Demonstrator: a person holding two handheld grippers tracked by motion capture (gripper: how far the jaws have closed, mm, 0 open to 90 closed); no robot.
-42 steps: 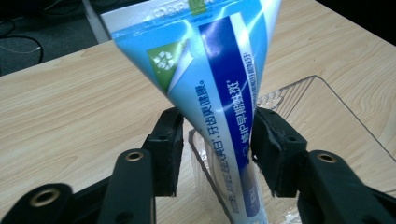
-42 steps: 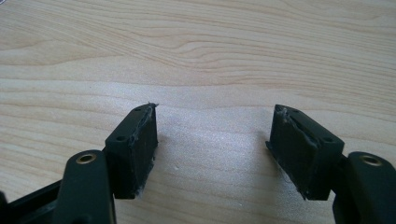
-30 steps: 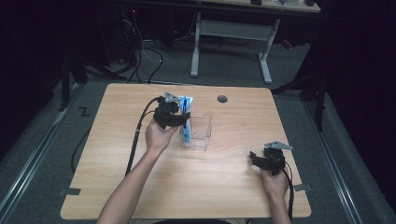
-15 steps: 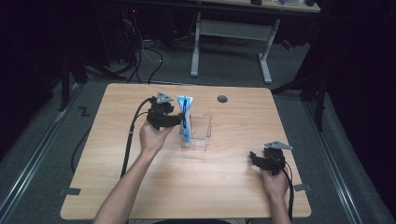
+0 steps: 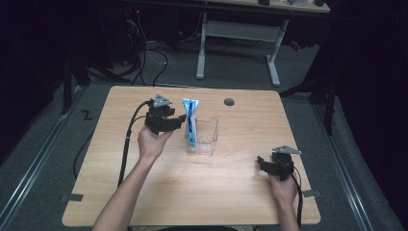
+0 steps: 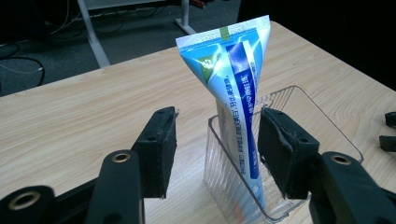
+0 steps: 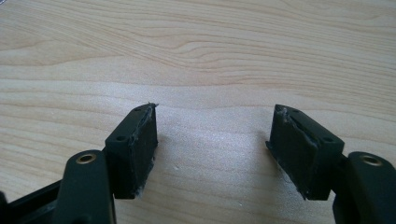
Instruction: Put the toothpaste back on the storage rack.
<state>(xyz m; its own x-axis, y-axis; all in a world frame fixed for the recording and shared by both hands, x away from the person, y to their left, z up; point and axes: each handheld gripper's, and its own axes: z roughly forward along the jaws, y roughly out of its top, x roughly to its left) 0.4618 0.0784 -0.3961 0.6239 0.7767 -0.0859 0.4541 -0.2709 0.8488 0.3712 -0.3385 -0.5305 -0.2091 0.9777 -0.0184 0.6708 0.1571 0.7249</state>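
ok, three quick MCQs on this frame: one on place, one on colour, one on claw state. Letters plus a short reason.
1. Where does the toothpaste tube stand?
A. flat on the table
B. upright in the clear container
C. in the right claw

2. The tube's main colour?
A. red
B. blue and white
C. green

3. The left claw?
A. shut on the tube
B. open, not touching the tube
C. shut on the container

Key: B, its lower end sits inside the container; B, blue print on white; B, both pads stand clear of tube and container.

Looking down from above onto the bench (image 5: 144, 202); two views close along jaws; tube (image 6: 238, 93) shared.
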